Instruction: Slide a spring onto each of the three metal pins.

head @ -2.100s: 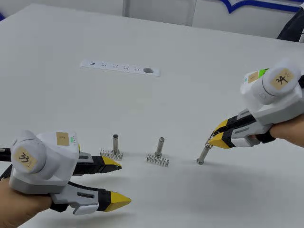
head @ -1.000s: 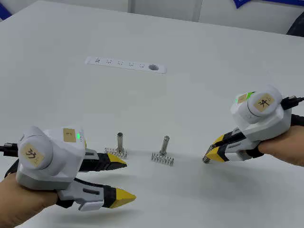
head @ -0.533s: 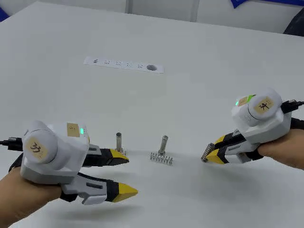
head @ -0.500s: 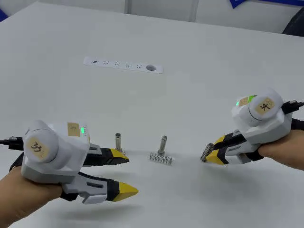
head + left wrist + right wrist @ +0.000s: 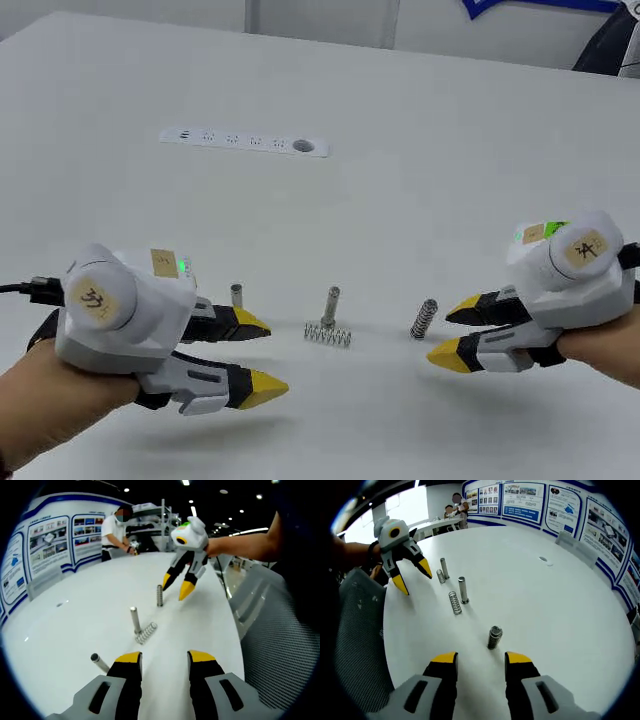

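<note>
A: R gripper [image 5: 441,336]?
B: Jaws apart, empty; sprung pin [image 5: 424,318] just beside its tips.
A: L gripper [image 5: 277,357]?
B: Spread too, nothing held (left pin [image 5: 237,295] nearby). Bare mid pin [image 5: 330,307], loose spring [image 5: 328,335] at base.

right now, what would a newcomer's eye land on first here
The left gripper and right gripper, white with yellow tips, hover open over the white table. Between them one spring sits on the right pin, while a loose spring lies at the foot of the bare middle pin.
</note>
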Tool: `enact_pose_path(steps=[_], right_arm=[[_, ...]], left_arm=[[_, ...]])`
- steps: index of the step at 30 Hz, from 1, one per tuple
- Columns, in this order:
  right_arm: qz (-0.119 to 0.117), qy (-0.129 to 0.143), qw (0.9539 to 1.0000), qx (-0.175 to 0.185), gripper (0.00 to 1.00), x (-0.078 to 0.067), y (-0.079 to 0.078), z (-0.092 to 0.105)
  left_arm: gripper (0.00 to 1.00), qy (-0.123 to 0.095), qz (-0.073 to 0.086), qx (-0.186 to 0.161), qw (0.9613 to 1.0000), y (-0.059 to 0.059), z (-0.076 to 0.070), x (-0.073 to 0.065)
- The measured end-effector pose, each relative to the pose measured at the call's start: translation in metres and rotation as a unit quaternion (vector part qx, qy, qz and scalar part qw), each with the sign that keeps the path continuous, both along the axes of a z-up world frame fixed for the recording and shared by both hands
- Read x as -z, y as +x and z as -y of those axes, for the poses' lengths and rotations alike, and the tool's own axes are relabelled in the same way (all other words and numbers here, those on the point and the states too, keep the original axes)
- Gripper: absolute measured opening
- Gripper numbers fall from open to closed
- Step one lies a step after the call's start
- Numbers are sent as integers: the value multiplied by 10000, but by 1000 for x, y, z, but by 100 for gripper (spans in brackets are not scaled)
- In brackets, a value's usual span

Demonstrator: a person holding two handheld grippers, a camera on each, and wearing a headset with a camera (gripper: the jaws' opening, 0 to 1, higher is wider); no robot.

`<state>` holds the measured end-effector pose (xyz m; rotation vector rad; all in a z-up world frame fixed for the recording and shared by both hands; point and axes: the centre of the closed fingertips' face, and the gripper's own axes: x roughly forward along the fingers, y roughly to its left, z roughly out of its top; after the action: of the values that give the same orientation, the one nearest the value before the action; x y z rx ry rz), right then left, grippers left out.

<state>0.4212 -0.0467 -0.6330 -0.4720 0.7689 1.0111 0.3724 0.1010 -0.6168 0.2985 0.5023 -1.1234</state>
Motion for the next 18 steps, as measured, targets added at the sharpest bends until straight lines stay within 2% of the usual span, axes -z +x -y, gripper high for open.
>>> enact_pose_path(steps=[7,12,18], right_arm=[[34,326,9995,23,50,-4,-21,-1],[159,591,9981,-26,57,-8,-35,-2],[206,976,9949,150,60,-15,-48,1]], left_arm=[[35,42,60,102,9999,7,10,-4],[34,127,108,189,9997,14,14,-4],[33,260,149,308,9991,21,18,-5]])
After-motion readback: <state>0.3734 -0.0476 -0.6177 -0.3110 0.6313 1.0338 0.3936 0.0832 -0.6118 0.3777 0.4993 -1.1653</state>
